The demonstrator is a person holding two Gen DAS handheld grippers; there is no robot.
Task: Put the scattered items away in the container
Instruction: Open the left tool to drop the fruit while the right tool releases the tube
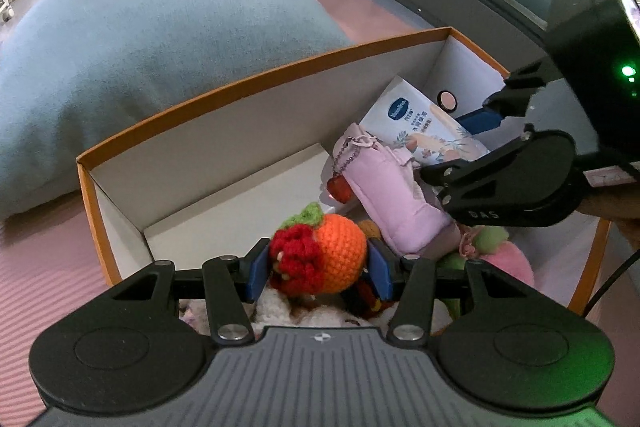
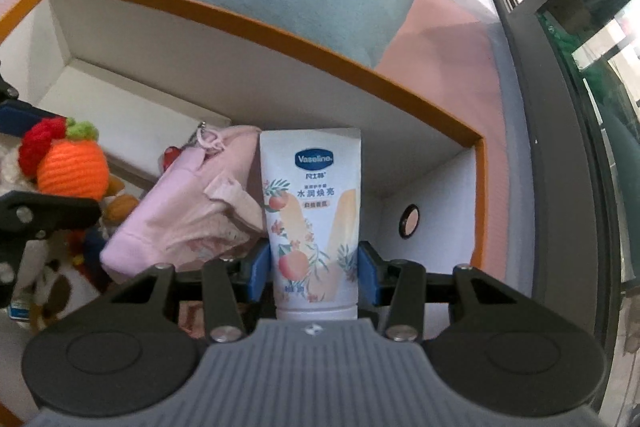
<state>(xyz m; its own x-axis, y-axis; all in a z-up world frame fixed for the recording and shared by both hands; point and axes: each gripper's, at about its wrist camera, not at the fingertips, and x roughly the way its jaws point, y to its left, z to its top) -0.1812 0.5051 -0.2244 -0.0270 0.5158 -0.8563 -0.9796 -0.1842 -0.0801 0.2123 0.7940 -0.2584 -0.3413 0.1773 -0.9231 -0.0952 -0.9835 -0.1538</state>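
An orange-rimmed box [image 1: 256,79] with white walls holds several items. My left gripper [image 1: 318,267] is shut on a crocheted orange and red toy [image 1: 328,255], held just above the box's near side. Inside lies a pink pouch [image 1: 392,195] with a bead chain. My right gripper [image 2: 314,267] is shut on a white Vaseline tube [image 2: 312,203], cap end toward the camera, inside the box [image 2: 320,43] near its right corner. The right wrist view shows the pouch [image 2: 188,215] touching the tube's left side and the crocheted toy [image 2: 68,167] at far left.
A large grey-blue cushion [image 1: 160,27] lies behind the box on a pink mat [image 1: 36,291]. A dark window frame [image 2: 560,147] runs along the right. Plush toys [image 1: 504,255] fill the box's near right part. Its left floor [image 1: 240,195] is bare.
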